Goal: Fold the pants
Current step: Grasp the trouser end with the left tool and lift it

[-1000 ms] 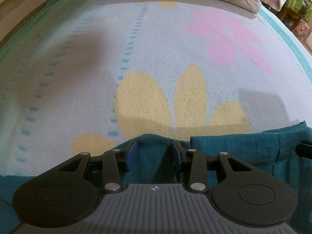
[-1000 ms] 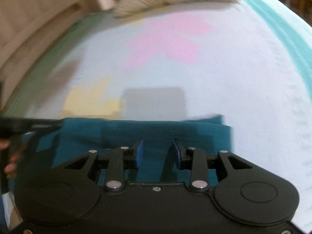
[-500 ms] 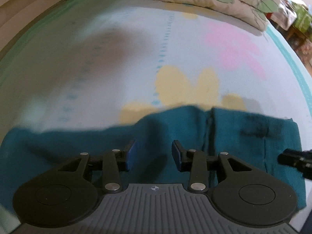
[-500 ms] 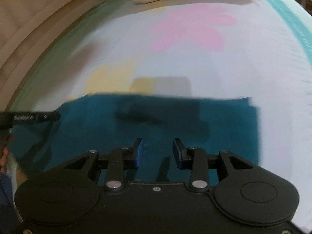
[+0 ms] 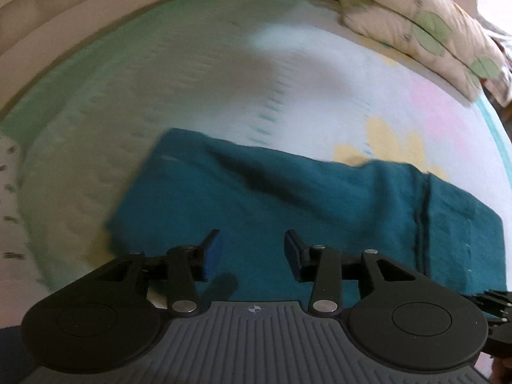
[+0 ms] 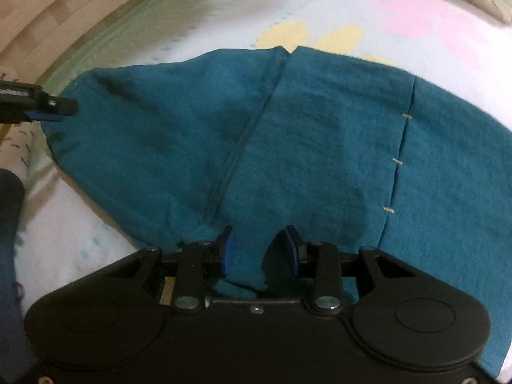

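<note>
The teal pants [image 5: 288, 198] lie folded flat on the flowered bedspread [image 5: 224, 89]; they fill the right wrist view [image 6: 304, 134], with a seam down the middle and small tan stitches at the right. My left gripper [image 5: 252, 252] is open and empty, hovering above the near edge of the pants. My right gripper [image 6: 259, 249] is open, with a bunch of teal cloth rising between its jaws near the palm; the pads are apart from it. The left gripper's fingers [image 6: 48, 108] show at the left edge of the right wrist view.
A leaf-print pillow [image 5: 425, 32] lies at the far right of the bed. A beige headboard or wall [image 5: 64, 25] curves along the left. A dotted white cloth [image 5: 9, 192] lies at the left edge. A dark sleeve [image 6: 9, 224] shows at lower left.
Both grippers have pulled back and up from the pants. The left view has swung left, showing the pants' left end. The jaws stay open.
</note>
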`<action>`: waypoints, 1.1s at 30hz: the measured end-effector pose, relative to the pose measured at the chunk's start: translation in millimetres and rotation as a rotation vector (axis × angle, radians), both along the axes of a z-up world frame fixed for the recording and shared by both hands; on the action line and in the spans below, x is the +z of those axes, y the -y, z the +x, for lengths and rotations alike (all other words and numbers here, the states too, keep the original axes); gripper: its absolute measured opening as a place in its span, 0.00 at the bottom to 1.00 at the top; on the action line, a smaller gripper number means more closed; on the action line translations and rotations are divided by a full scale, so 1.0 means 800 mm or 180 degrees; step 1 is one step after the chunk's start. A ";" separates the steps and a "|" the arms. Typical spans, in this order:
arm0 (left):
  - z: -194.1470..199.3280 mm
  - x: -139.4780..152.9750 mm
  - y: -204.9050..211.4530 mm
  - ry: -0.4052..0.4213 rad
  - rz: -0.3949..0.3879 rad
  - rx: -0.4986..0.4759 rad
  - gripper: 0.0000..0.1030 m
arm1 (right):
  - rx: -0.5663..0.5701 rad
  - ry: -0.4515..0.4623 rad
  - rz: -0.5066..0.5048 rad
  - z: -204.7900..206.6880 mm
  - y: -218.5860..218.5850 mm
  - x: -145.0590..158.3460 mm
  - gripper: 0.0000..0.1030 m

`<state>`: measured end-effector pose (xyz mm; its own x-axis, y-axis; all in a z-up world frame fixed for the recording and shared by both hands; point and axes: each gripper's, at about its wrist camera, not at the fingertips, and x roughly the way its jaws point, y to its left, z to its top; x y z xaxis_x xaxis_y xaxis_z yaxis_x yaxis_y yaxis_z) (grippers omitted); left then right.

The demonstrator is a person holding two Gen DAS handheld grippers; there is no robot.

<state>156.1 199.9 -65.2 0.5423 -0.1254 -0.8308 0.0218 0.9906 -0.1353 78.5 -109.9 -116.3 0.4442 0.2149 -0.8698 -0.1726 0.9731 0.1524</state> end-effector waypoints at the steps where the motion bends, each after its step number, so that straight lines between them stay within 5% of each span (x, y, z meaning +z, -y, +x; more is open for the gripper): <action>1: 0.000 0.002 -0.012 0.0019 -0.0029 0.0058 0.40 | -0.0012 -0.0003 -0.0021 0.000 -0.002 0.000 0.44; 7: 0.002 0.007 -0.075 0.0037 -0.0195 0.0382 0.55 | -0.0032 -0.0056 -0.0039 0.003 0.001 -0.003 0.44; 20: 0.004 -0.041 -0.089 -0.0272 -0.0336 0.0450 0.57 | 0.0003 -0.0090 -0.0065 0.008 0.004 -0.002 0.44; 25: 0.007 -0.070 -0.085 -0.0498 -0.0375 0.0491 0.73 | 0.0011 -0.0089 -0.0066 0.007 0.004 -0.001 0.44; 33: -0.006 -0.082 -0.079 -0.0242 -0.0508 0.0548 0.99 | 0.0014 -0.0077 -0.0057 0.007 0.003 -0.001 0.44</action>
